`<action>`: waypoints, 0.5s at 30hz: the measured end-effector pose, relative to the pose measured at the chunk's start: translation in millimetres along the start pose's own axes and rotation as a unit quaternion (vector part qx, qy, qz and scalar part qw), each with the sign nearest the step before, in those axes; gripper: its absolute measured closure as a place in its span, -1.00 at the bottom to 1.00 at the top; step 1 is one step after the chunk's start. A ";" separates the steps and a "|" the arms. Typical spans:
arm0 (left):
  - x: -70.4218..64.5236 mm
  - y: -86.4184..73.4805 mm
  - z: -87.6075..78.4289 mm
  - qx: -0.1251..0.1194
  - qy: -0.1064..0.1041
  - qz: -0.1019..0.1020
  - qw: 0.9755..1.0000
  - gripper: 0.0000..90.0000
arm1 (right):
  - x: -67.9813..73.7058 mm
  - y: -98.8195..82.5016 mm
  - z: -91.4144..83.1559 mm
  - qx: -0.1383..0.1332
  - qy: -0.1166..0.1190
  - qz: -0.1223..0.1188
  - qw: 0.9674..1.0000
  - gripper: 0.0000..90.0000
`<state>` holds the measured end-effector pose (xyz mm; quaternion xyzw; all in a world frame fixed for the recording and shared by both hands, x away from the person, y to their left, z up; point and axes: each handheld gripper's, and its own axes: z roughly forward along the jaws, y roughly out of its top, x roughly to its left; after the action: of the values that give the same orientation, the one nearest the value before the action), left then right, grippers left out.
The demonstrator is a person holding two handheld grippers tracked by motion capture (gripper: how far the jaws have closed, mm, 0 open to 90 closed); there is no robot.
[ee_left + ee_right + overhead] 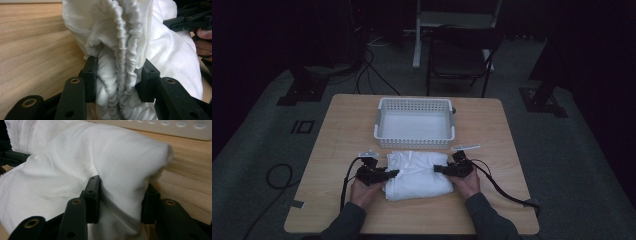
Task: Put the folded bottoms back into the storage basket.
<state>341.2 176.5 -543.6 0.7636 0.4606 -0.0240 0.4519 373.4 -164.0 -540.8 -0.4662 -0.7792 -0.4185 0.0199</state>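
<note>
**Both claws clamped on a folded white cloth at the tabletop's near side**

A white cloth, bundled into a thick folded pad, lay on the wooden tabletop just in front of a white perforated basket, whose near wall it almost touched. In the left gripper view the cloth showed a gathered, ruffled band (it looked like an elastic hem) running straight down between the jaws.

The left claw was closed on the cloth's left edge, its two black jaws pressing the gathered fabric from either side, as the left gripper view made plain. The right claw was clamped on the opposite edge; in the right gripper view a smooth fold of the cloth bulged up over the jaws, with the basket's holed wall running along the top and bare wood to the right.

The person's left hand and right hand came in from the bottom of the high view, dark sleeves behind them, each gripper trailing a black cable across the wood. Beyond the far edge stood a dark chair on a grey floor
</note>
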 end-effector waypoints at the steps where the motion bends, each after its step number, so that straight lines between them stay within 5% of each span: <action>1: -0.5 -0.1 -0.2 -0.002 0.001 0.001 1.000 0.32 | 1.0 -0.4 -1.0 -0.003 -0.002 -0.004 1.000 0.38; 15: -11.7 0.8 -6.6 -0.021 0.014 0.028 0.999 0.36 | 12.1 -3.1 -14.9 -0.028 -0.020 -0.030 0.999 0.46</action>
<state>332.6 173.1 -533.8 0.7668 0.4455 0.0089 0.4621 359.0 -166.1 -528.0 -0.4513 -0.7807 -0.4316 -0.0210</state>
